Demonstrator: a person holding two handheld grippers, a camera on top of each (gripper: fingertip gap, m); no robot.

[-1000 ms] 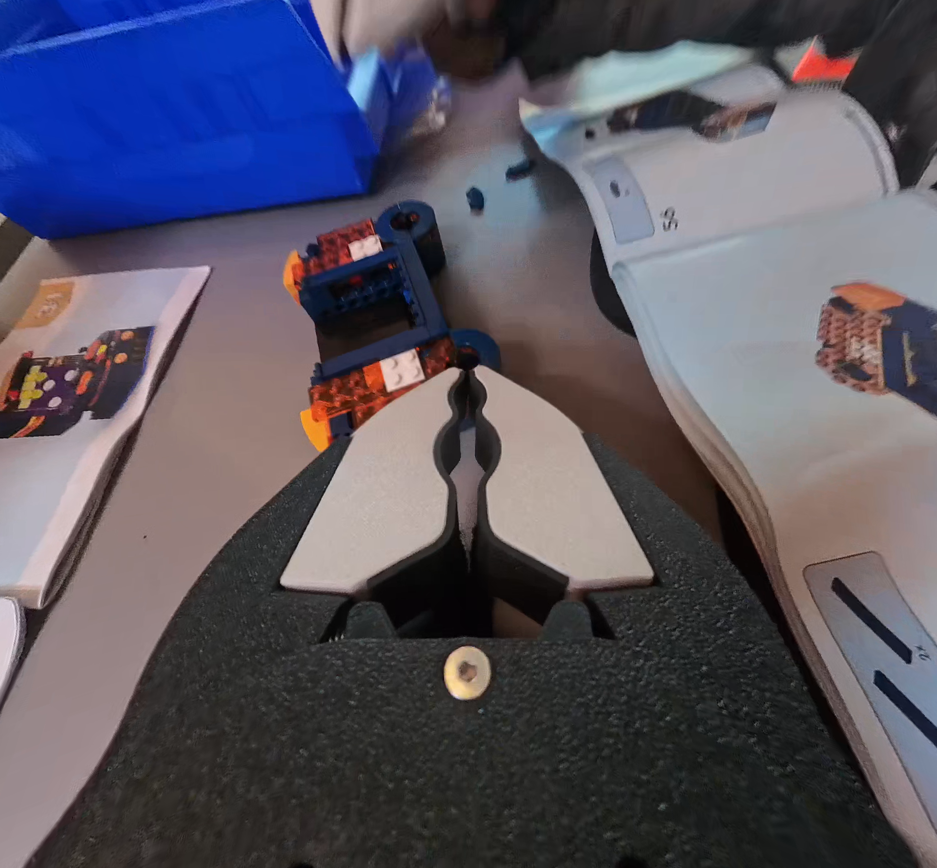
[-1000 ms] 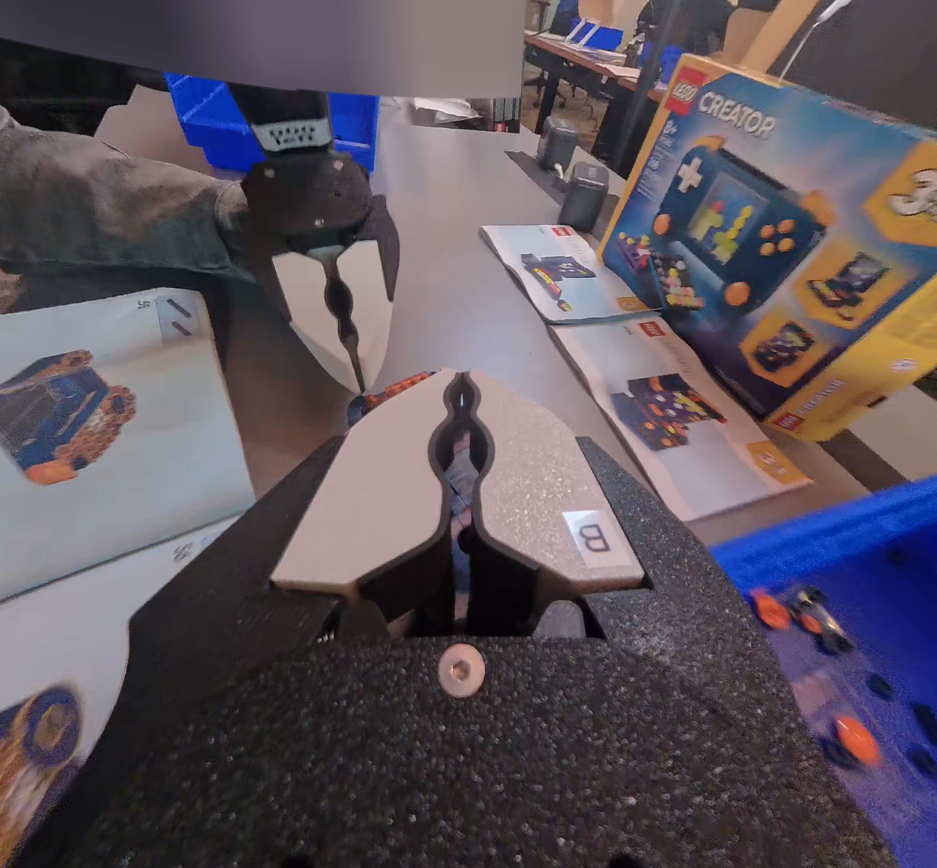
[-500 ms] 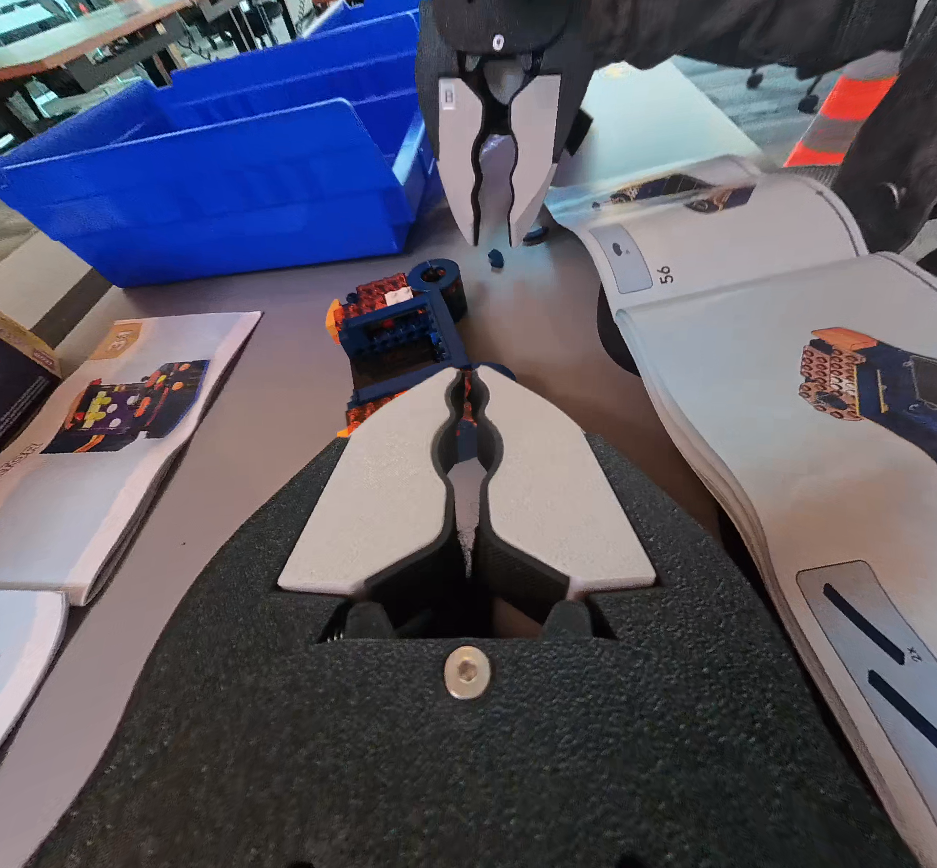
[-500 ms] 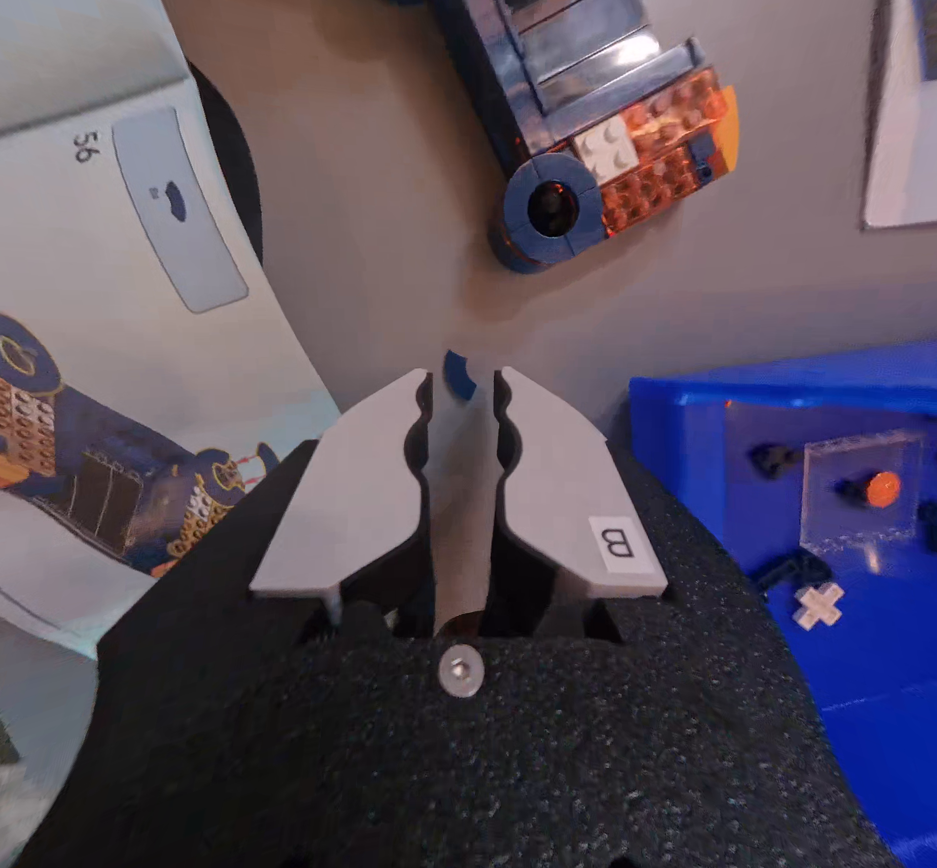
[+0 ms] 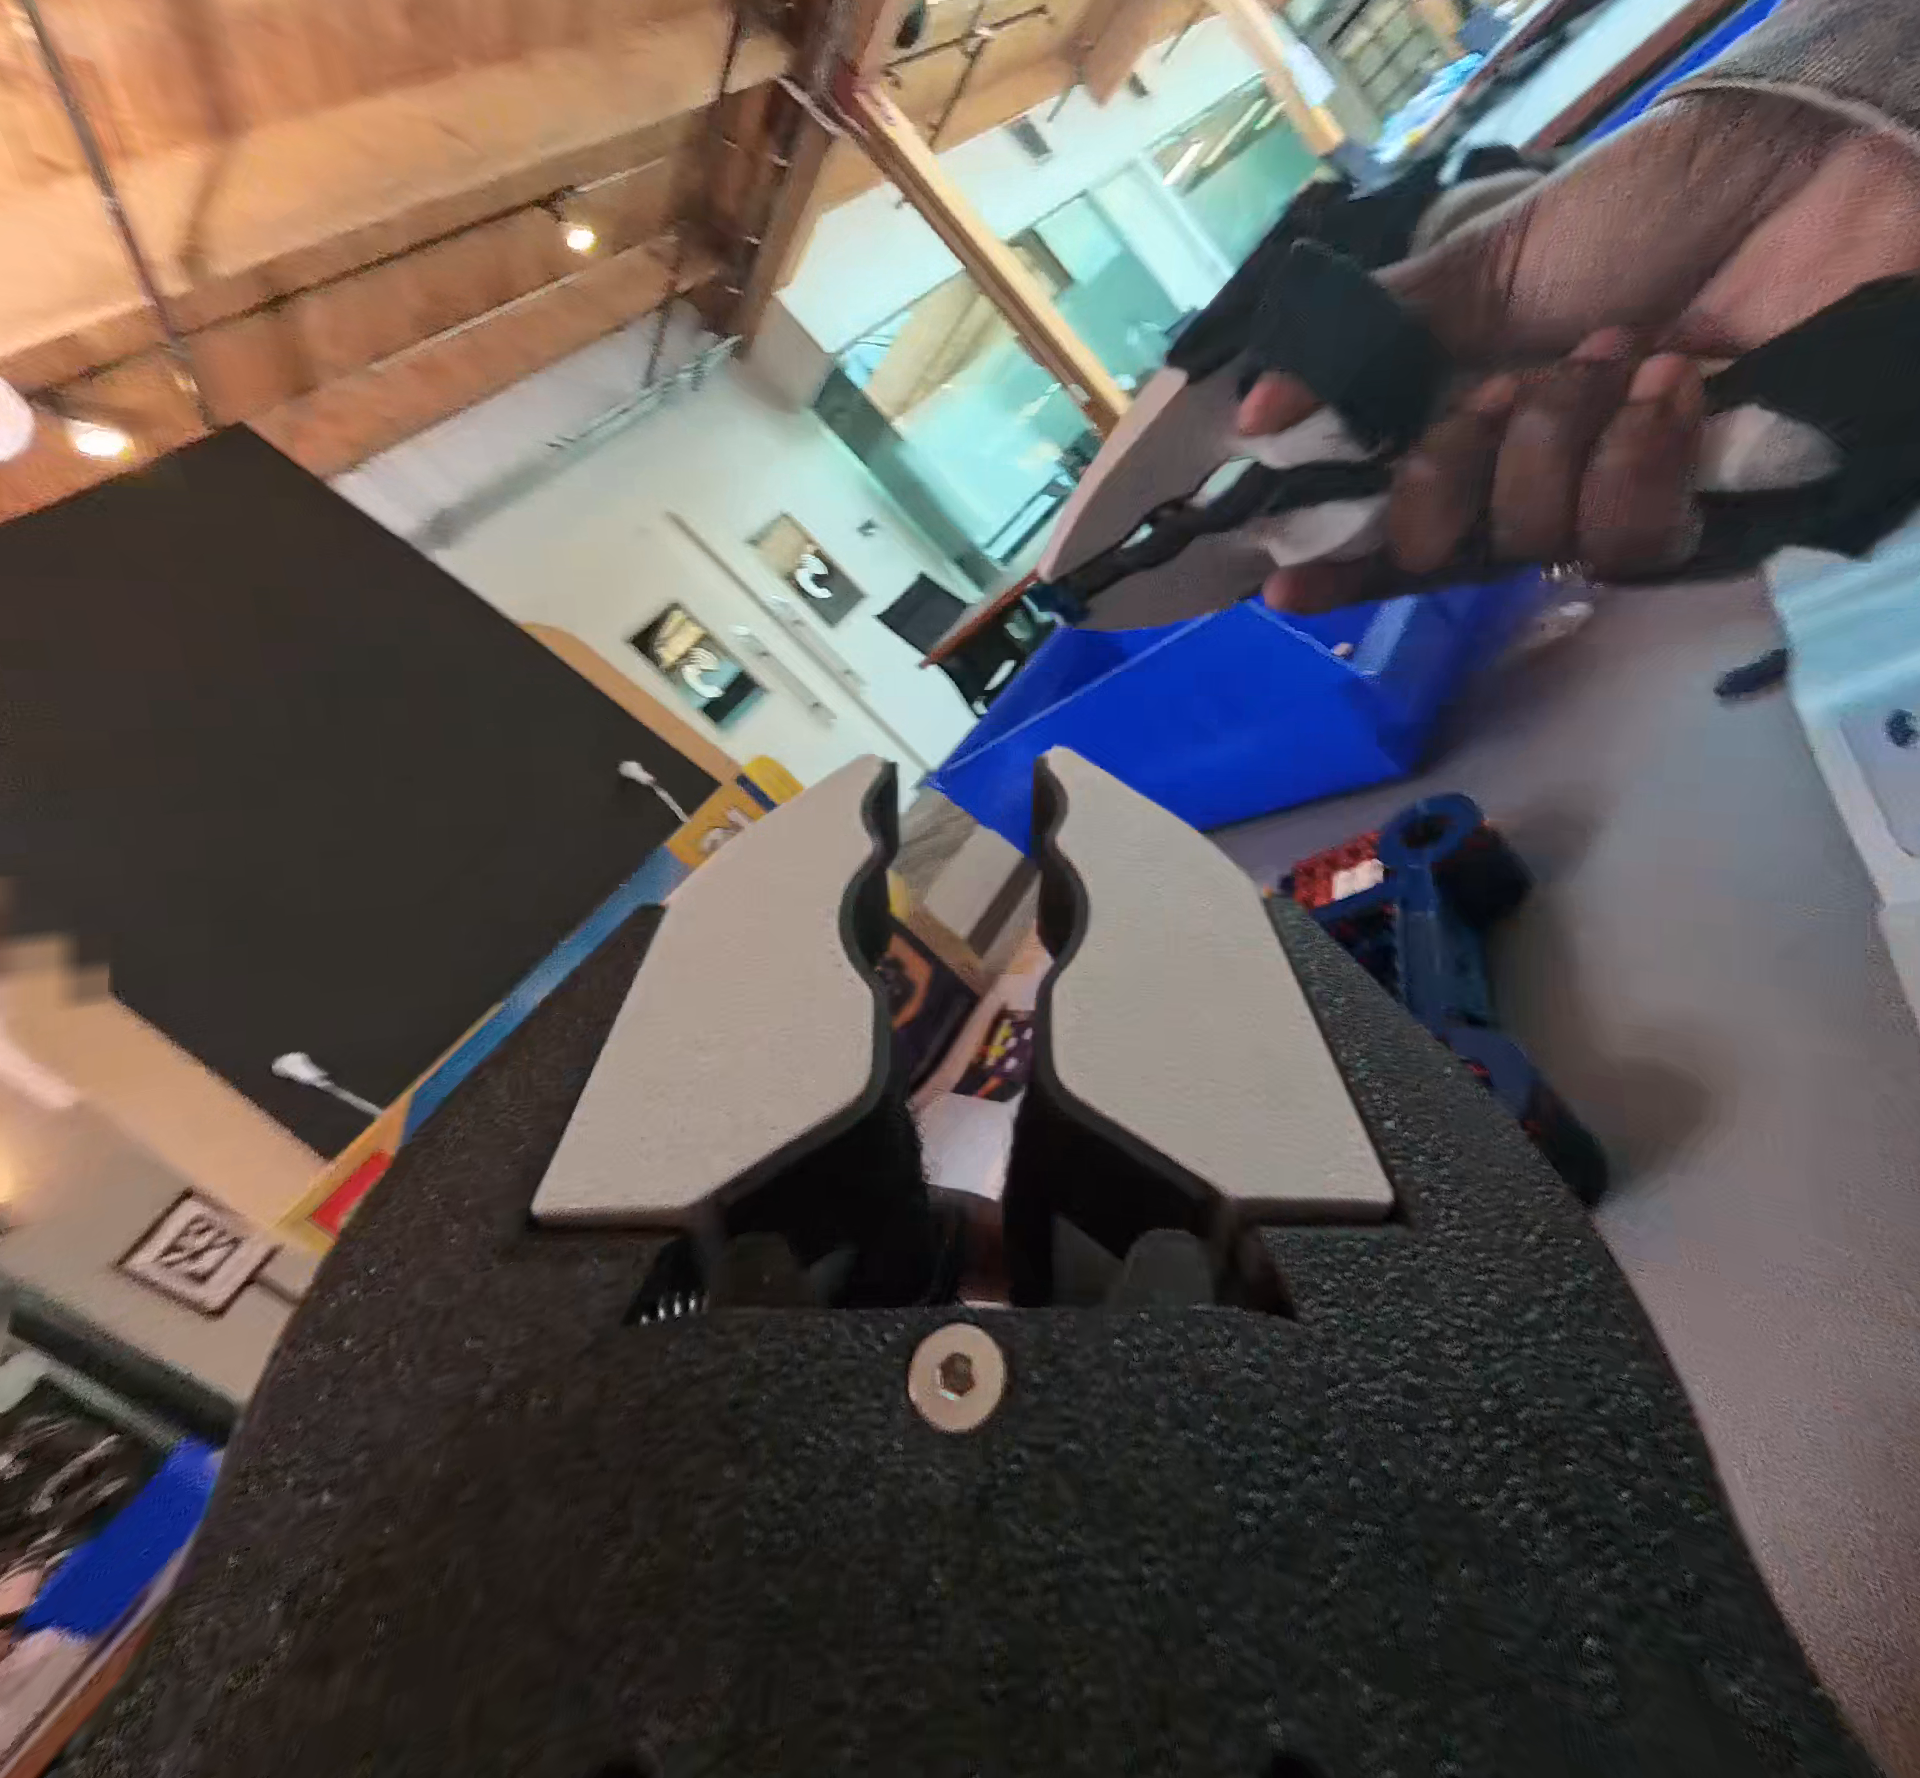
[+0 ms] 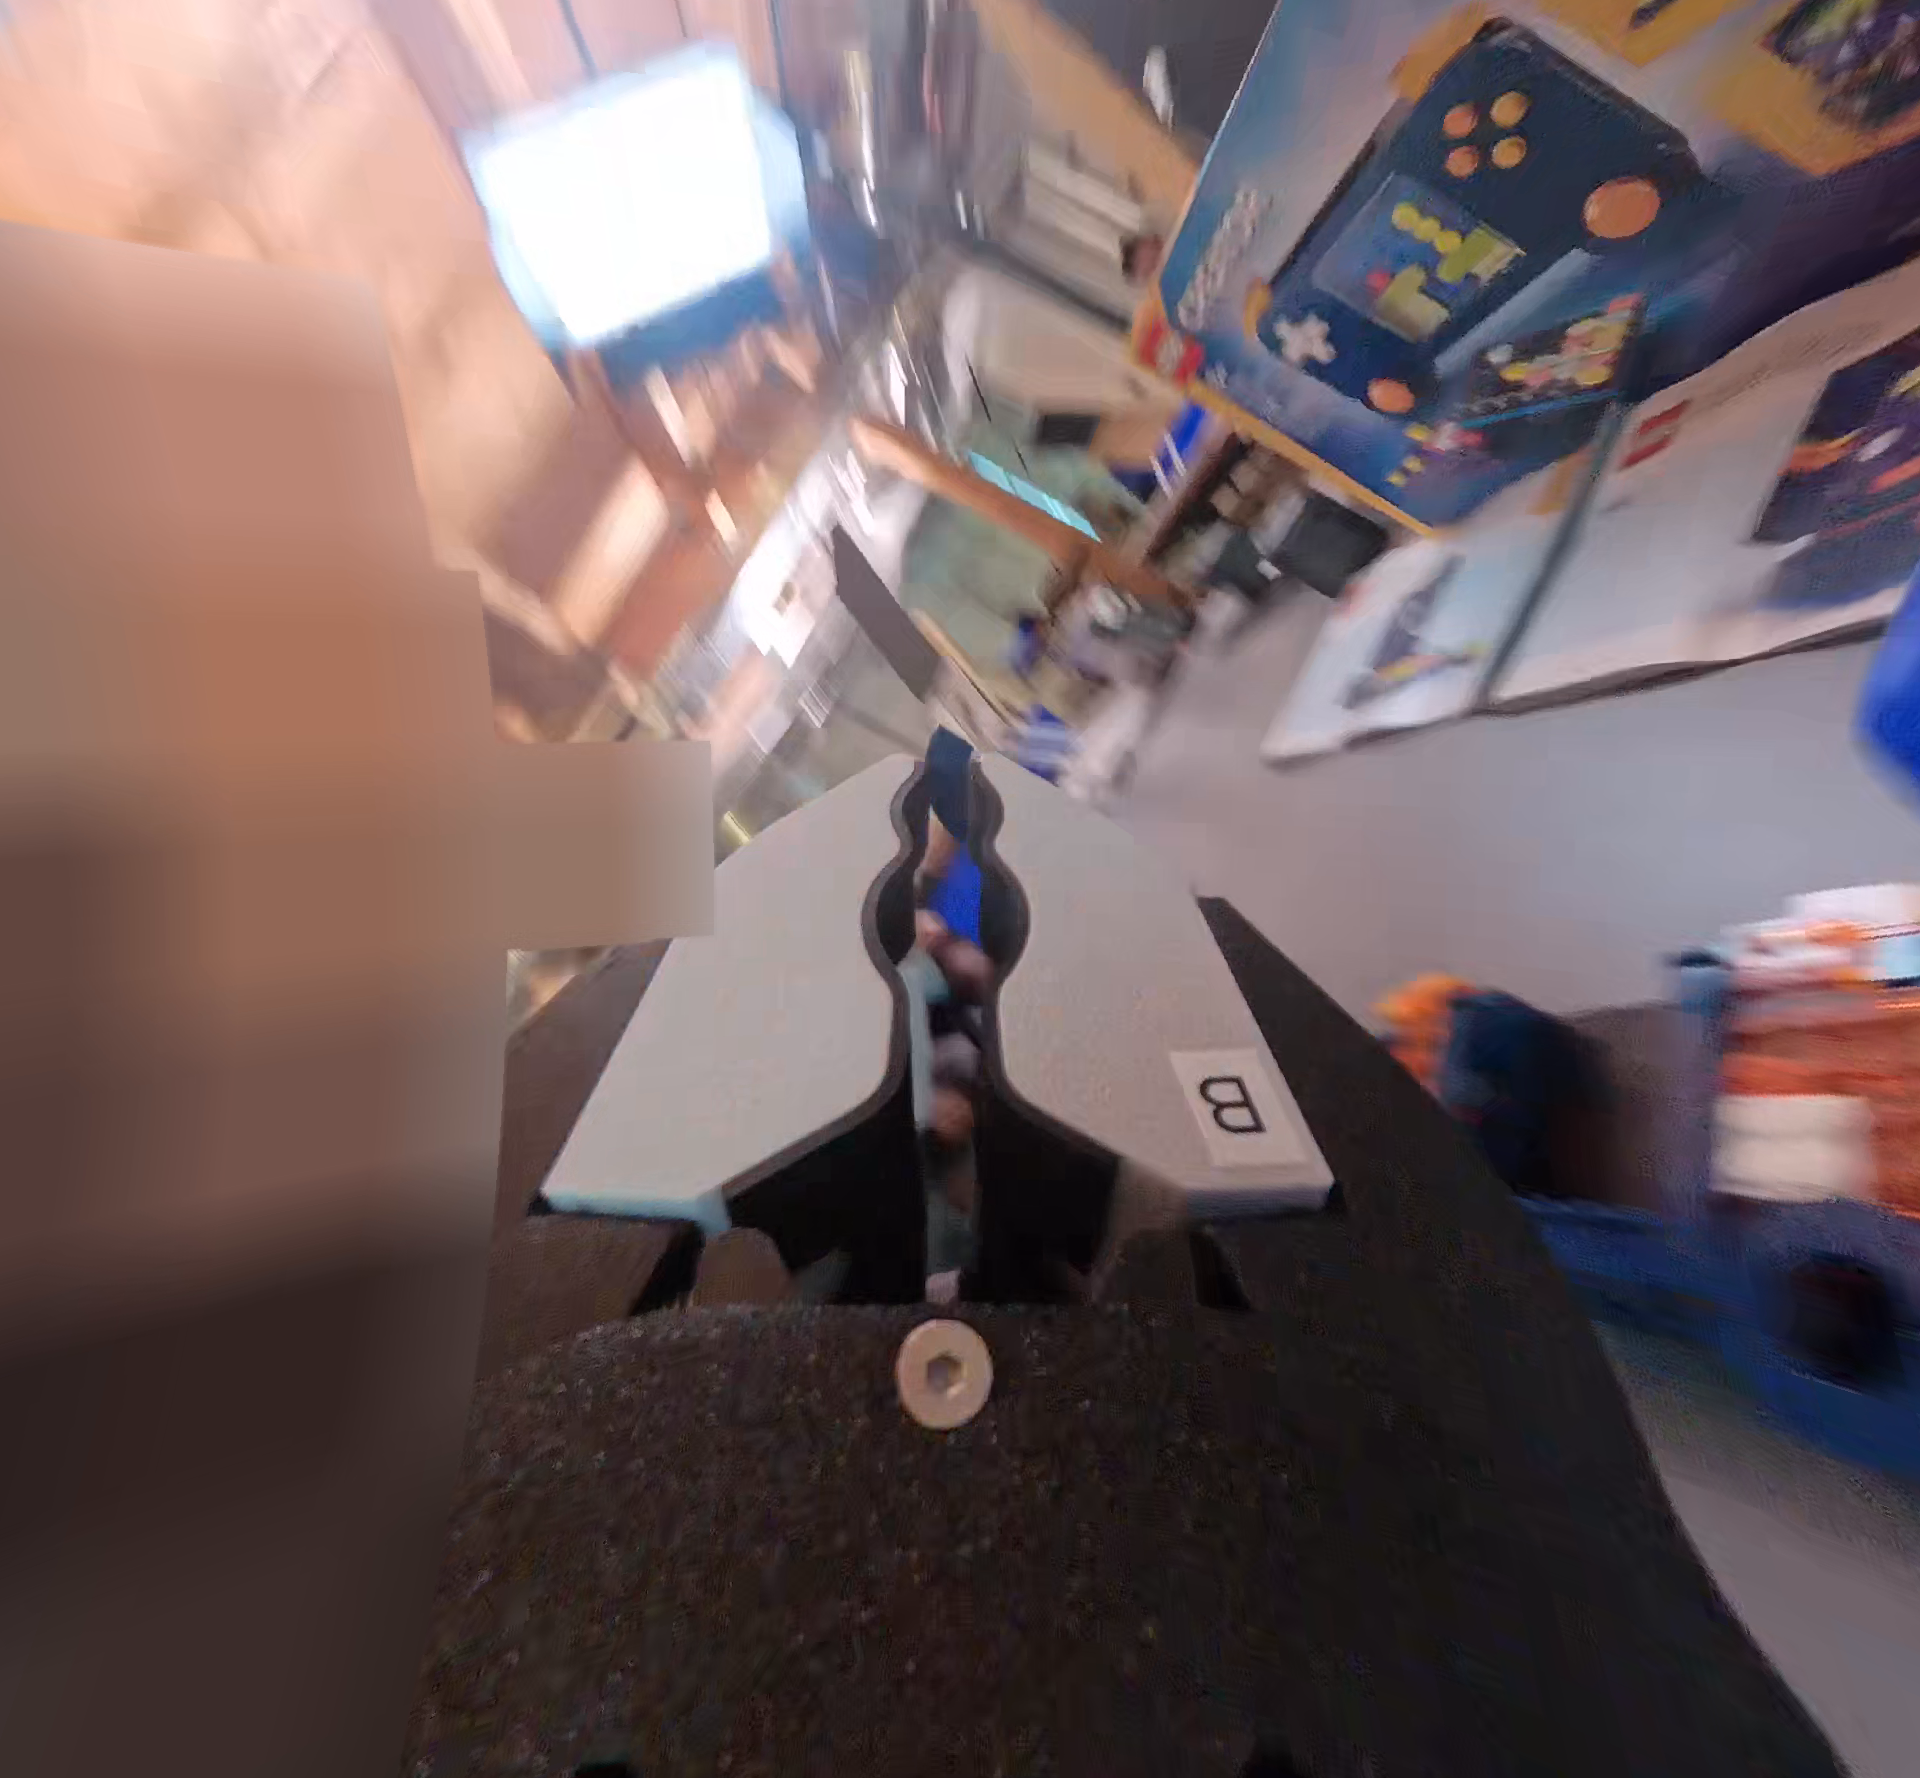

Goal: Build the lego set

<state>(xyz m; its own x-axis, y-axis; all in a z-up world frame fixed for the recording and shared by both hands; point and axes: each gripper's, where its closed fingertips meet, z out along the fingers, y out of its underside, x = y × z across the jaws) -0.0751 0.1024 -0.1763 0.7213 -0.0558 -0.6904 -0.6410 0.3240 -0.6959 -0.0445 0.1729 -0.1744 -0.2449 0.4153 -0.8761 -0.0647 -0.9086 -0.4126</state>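
I am seeing the left gripper gaping, holding nothing; the right gripper is pinching a small dark-blue piece. The model is sitting on the table beside the blue bin.

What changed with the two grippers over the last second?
The left gripper let go of the lego model, opened and tilted up toward the ceiling. The right gripper closed on the small dark blue piece and lifted it off the table. The model stays on the table.
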